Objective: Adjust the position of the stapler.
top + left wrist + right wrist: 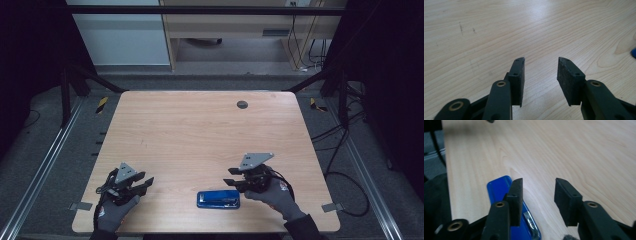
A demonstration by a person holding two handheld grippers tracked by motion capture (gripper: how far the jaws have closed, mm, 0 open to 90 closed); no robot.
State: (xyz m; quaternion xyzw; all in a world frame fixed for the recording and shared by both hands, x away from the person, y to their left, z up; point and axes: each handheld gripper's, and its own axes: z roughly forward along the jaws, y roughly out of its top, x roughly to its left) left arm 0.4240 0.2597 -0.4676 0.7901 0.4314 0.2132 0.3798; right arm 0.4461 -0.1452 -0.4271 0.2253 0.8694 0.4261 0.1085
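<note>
One blue stapler (218, 199) | long axis crosswise, just left-below right gripper (234, 181) jaws | right nearer | both jaws spread, empty; left gripper (142, 184) well apart

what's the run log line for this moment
left gripper: open, empty, over bare table | right gripper: open, empty, above stapler | stapler: flat near front edge, untouched

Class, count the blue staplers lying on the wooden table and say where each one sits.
1. The blue stapler lies flat near the table's front edge, right of centre, just left of the right gripper. None seems hidden.
</note>
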